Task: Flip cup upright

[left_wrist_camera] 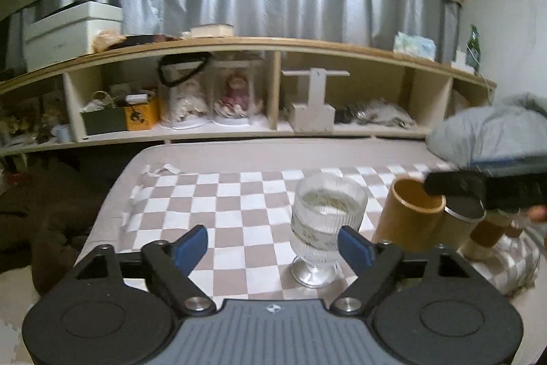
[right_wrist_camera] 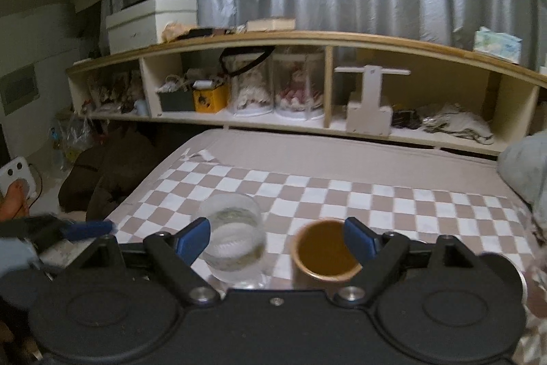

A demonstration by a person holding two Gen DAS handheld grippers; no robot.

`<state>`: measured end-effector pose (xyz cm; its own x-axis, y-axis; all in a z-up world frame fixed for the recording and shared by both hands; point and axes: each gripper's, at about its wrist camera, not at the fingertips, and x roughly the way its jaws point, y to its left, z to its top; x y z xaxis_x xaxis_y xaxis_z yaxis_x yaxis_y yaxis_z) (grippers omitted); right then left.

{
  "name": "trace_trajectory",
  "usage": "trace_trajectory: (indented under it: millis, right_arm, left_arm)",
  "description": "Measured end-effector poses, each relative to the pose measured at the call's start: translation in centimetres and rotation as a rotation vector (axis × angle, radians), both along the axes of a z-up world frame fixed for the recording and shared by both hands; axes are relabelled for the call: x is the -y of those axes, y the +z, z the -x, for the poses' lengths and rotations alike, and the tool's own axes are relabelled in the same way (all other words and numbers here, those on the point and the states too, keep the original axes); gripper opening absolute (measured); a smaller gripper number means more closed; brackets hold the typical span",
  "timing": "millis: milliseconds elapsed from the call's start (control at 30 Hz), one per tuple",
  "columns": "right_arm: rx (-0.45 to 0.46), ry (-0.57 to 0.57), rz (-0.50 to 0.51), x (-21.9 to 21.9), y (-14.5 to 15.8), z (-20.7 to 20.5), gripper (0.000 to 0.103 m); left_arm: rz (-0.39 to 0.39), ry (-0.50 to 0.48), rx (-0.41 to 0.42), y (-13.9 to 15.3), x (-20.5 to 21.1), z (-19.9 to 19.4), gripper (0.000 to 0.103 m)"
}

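A clear ribbed glass cup [left_wrist_camera: 323, 228] with a short foot stands upright, mouth up, on the checkered cloth [left_wrist_camera: 218, 214]. My left gripper [left_wrist_camera: 273, 243] is open and empty; the cup stands just inside its right finger. In the right wrist view the same cup [right_wrist_camera: 234, 245] sits below, near the left finger. My right gripper [right_wrist_camera: 275, 236] is open and empty above the cup and a tan cylindrical cup [right_wrist_camera: 324, 250]. The tan cup [left_wrist_camera: 410, 216] stands upright, mouth up, right of the glass. The right gripper [left_wrist_camera: 478, 188] shows blurred over it.
More tan cylinders [left_wrist_camera: 458, 224] stand at the right. A grey pillow [left_wrist_camera: 489, 132] lies at the back right. A long wooden shelf [left_wrist_camera: 273, 84] with boxes and dolls runs behind the bed. Dark fabric [right_wrist_camera: 112, 166] lies on the floor at left.
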<state>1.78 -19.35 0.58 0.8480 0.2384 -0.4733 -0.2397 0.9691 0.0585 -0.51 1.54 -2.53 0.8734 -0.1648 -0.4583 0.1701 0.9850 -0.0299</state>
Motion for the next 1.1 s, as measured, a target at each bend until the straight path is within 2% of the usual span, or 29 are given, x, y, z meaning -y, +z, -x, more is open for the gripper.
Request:
trace_trajectory:
  millis: [100, 200, 400, 667, 1100]
  right_arm:
    - [0.008, -0.026, -0.031, 1.6, -0.2, 1.2, 0.086]
    - [0.036, -0.043, -0.021, 2.7, -0.3, 2.7, 0.086]
    - [0.101, -0.066, 0.035, 3.8, -0.6, 5.4, 0.092]
    - [0.156, -0.099, 0.06, 4.5, -1.4, 7.7, 0.102]
    - [0.146, -0.136, 0.065, 4.7, -2.6, 7.9, 0.103]
  left_arm:
    - [0.018, 0.028, 0.013, 0.8, 0.0, 0.9, 0.096]
    - [-0.003, 0.047, 0.05, 1.3, 0.4, 2.0, 0.103]
    - [-0.016, 0.056, 0.075, 2.3, 1.0, 3.4, 0.103]
    - [-0.029, 0.051, 0.092, 1.9, 1.6, 4.7, 0.103]
    - [-0.049, 0.046, 0.074, 0.5, 1.6, 4.8, 0.103]
